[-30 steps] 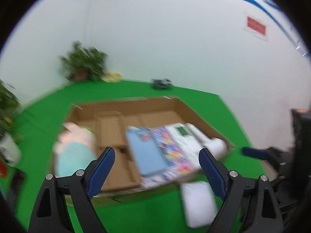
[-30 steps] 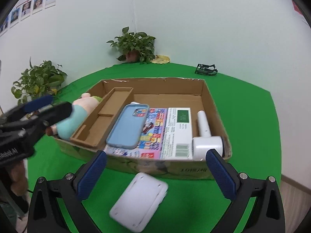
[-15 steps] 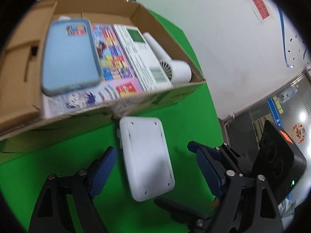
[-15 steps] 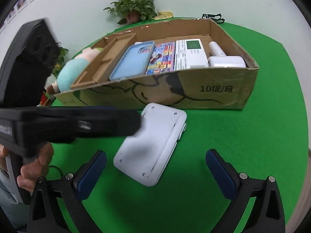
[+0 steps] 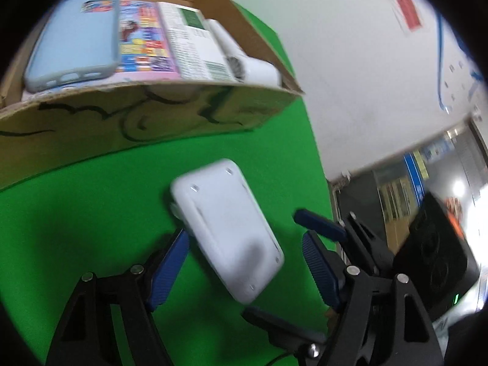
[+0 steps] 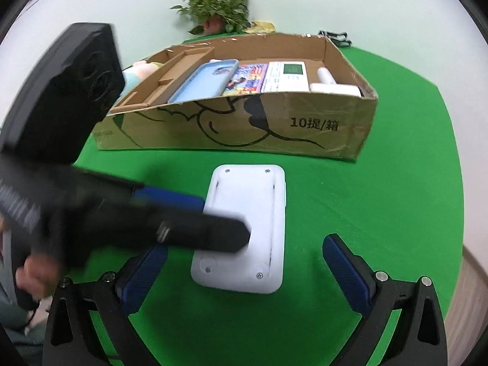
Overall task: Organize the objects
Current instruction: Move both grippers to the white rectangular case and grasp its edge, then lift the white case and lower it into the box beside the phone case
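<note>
1. White device [image 6: 247,228] lies flat on the green tabletop [image 6: 381,198], just in front of the cardboard box [image 6: 274,125], not yet inside.
2. My left gripper [image 5: 244,262] has been closing; device sits btwn jaws, pads don't press yet. My right gripper [image 6: 244,271] is spread, empty.
3. Risk: both tools crowd one device, so it could get knocked or skid.
4. Right view shows left finger lying over device; left view doesn't.
</note>
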`<state>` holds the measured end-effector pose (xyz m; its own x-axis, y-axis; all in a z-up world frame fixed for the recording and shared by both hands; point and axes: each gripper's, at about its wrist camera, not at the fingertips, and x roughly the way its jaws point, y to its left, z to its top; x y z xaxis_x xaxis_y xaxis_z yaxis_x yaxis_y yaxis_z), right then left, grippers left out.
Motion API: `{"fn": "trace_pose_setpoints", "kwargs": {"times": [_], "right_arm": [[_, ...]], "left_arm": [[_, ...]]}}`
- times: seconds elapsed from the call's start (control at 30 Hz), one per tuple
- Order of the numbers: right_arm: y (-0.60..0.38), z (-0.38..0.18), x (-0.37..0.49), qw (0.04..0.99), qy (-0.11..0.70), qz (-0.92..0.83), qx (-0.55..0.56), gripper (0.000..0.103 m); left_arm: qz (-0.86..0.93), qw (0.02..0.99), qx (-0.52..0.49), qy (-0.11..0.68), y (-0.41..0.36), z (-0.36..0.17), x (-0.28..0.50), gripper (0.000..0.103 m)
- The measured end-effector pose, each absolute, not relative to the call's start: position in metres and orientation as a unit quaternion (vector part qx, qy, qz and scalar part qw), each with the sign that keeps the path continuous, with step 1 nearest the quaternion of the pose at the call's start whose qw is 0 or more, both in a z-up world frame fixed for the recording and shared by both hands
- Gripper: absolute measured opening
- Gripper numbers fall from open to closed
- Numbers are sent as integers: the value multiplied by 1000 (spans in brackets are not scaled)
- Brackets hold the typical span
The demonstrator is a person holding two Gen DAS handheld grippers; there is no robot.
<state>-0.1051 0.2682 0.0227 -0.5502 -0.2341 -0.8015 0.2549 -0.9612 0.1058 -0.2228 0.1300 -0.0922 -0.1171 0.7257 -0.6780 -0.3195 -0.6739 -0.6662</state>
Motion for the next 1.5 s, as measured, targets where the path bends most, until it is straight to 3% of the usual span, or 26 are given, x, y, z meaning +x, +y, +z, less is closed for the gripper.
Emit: {"fn": "trace_pose_setpoints", "kwargs": {"times": [0.1,0.33,0.4,0.57,0.73,0.97,1.13,1.27,1.5], "right_arm": [[266,19,-111,138,20,-880,453,102],[261,1,-130,134,7,-870,474,99],[258,-1,-125,144,9,-864,482,95],[252,3,-89,179,19,-858,482,96],[258,10,-86,151,25,-870,468,94],[250,4,-99,118,55,-870,475,74],[246,3,-99,99,54,-872,476,70],[250,9,-97,92,39,-879,466,67],[250,56,-91,81,41,-915,394,64]], "left_arm": [[726,334,-569,-194,126,-98,-229,74],[717,337,-577,-201,129,-105,-229,48],[716,343,-579,-187,132,-107,-221,47],[699,359,-590,-189,130,-110,-201,45],[707,342,-588,-195,132,-111,-210,42],[719,332,-586,-171,143,-111,-208,32],[727,336,-578,-160,142,-107,-203,30],[741,352,-549,-159,139,-87,-203,20],[795,371,-464,-124,147,-22,-186,19]]}}
